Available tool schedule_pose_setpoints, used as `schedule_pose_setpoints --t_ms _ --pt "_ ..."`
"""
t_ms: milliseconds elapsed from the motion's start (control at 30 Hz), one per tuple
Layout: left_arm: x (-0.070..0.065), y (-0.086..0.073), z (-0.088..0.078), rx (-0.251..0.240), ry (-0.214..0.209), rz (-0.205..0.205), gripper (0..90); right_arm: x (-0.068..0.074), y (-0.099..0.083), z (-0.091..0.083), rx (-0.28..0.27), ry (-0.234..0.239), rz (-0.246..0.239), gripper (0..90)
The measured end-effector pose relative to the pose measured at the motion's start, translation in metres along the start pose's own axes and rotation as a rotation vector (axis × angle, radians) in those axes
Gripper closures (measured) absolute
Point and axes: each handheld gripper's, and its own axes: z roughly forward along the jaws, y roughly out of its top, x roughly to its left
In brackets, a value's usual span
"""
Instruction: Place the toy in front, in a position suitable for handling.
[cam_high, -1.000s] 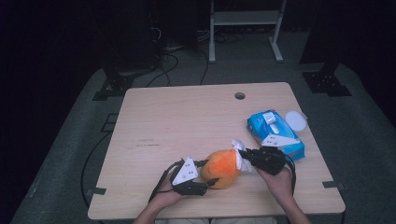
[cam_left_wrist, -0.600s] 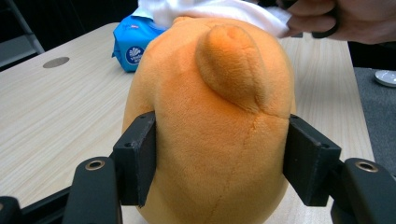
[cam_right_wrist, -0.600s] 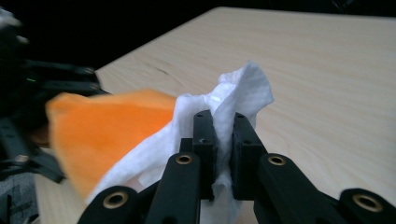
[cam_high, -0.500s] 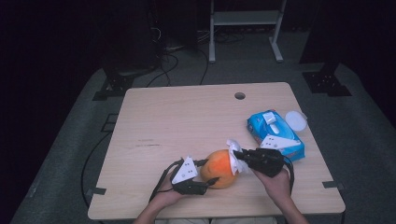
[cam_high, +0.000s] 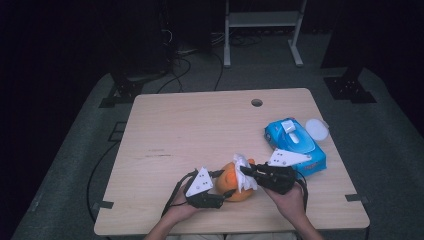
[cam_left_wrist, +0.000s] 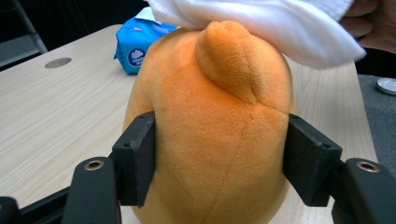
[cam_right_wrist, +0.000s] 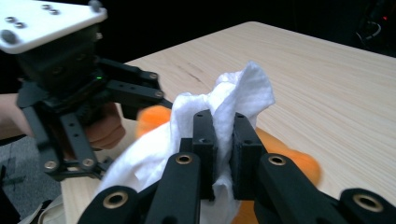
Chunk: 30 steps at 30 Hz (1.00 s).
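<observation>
Here, at the lower middle of the high view, the left tongs (cam_high: 220, 192) lie level, pads on both flanks of the orange plush toy (cam_high: 235, 182) on the worktop (cam_high: 200, 130), having just eased wider; the right tongs (cam_high: 246, 172) point left, clamping a white wipe (cam_high: 243, 167) atop it

My high view looks forward and down over the whole table (cam_high: 200, 130); each gripper camera sits close, looking along its own jaws. All three share the orange plush toy (cam_left_wrist: 210, 130) at lower centre
</observation>
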Motion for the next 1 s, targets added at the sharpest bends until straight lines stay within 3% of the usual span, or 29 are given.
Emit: schedule_pose_setpoints --t_ms 133,167,200,267,400,467,500,733,800,867,967,1000 --pt "0.003 -0.002 0.005 0.000 0.022 -0.041 12.5 0.001 0.000 0.000 0.000 -0.008 -0.012 82.0" --pt "0.003 -0.003 0.005 -0.001 0.016 -0.052 12.2 0.002 0.001 0.000 0.001 -0.009 -0.014 82.0" --pt "0.003 -0.003 0.004 -0.001 0.008 -0.043 14.0 0.003 0.001 0.000 -0.002 -0.009 -0.015 82.0" --pt "0.000 0.000 0.002 -0.011 0.014 -0.012 25.9 0.010 0.004 -0.002 -0.014 -0.007 -0.043 82.0" --pt "-0.006 0.007 0.002 -0.008 0.041 -0.009 38.1 0.036 0.012 0.002 -0.021 0.033 -0.137 82.0" --pt "-0.007 0.008 0.001 0.001 0.044 0.000 42.8 0.046 0.014 0.007 0.006 0.003 -0.204 82.1" --pt "-0.007 0.009 0.000 -0.002 0.048 0.002 44.2 0.047 0.014 0.008 0.011 -0.018 -0.213 82.3" --pt "-0.005 0.013 -0.006 -0.007 0.051 -0.005 45.8 0.017 0.009 -0.005 -0.015 -0.075 -0.106 82.3" --pt "-0.005 0.013 -0.007 -0.002 0.052 -0.003 45.8 0.011 0.007 -0.005 -0.012 -0.068 -0.073 82.3" --pt "-0.006 0.014 -0.006 0.002 0.055 0.001 45.8 0.017 0.009 -0.005 -0.020 -0.061 -0.088 82.2" --pt "-0.008 0.015 -0.005 0.001 0.055 0.008 45.9 0.031 0.013 -0.003 -0.034 -0.004 -0.136 82.1" --pt "-0.008 0.015 -0.005 0.001 0.056 0.009 45.9 0.035 0.014 -0.001 -0.028 -0.005 -0.156 82.1"
